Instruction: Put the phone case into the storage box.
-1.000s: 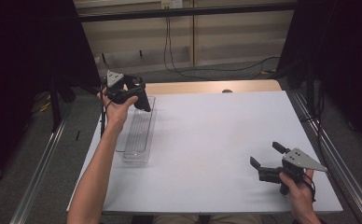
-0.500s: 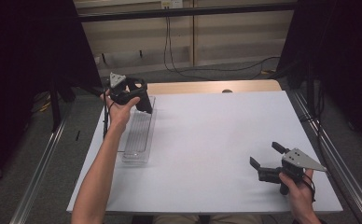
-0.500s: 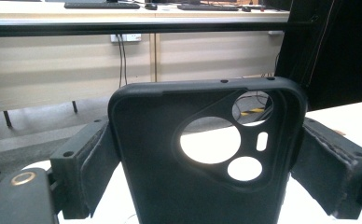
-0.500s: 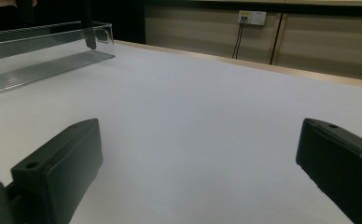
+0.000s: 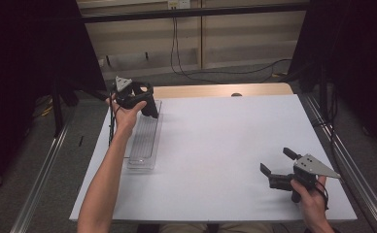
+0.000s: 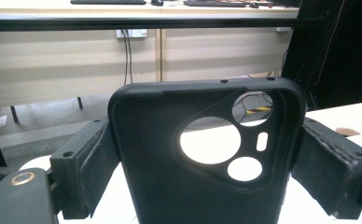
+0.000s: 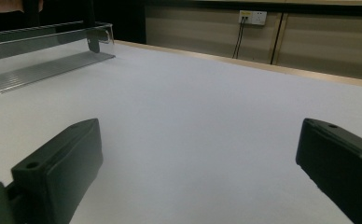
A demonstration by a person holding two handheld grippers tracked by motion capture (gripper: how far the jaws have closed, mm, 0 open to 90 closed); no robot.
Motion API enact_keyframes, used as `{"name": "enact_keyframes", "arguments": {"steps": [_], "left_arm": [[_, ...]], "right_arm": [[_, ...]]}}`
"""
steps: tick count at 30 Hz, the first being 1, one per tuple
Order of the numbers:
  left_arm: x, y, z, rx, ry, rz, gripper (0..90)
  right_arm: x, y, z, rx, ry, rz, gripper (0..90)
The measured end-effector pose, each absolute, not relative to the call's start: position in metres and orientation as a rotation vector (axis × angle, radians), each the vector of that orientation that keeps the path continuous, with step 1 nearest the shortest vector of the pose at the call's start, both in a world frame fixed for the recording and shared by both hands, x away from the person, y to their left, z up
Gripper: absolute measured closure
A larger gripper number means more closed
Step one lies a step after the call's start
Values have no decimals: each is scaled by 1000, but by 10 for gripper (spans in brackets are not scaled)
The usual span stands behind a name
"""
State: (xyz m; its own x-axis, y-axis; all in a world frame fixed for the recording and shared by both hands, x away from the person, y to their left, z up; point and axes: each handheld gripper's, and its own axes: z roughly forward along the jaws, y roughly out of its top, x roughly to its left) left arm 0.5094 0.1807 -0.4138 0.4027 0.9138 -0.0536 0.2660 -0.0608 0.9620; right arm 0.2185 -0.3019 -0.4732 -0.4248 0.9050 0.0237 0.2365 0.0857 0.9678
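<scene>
A black phone case [image 6: 170,177] with round camera cutouts stands upright between the padded fingers [image 6: 88,158] of my left gripper [image 5: 145,99], which is shut on its two long edges. In the high view that gripper holds the phone case [image 5: 151,107] just above the far end of a clear plastic tray [image 5: 145,143] at the table's left. My right gripper [image 5: 278,161] rests low over the white table [image 5: 215,141] near the front right. It is open, and in its own view the right gripper [image 7: 200,158] has only bare table between its jaws.
The clear tray [image 7: 39,70] is long and ribbed and lies lengthwise on the left of the table. A wooden strip [image 5: 215,91] edges the far side. Metal rails [image 5: 342,165] run along both sides, and cables hang at the back wall.
My left gripper with the phone case has drifted slightly to the right over the tray's far end. The right gripper has not moved.
</scene>
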Motion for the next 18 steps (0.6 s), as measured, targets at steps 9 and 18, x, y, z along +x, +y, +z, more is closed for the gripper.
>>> {"name": "enact_keyframes", "arguments": {"steps": [9, 18], "left_arm": [[513, 180, -416, 1584, 1078, 762, 131], [514, 175, -417, 1564, 1126, 797, 122]], "right_arm": [[218, -301, -474, 1126, 1749, 1373, 9], [218, -302, -473, 1128, 1751, 1377, 12]]}}
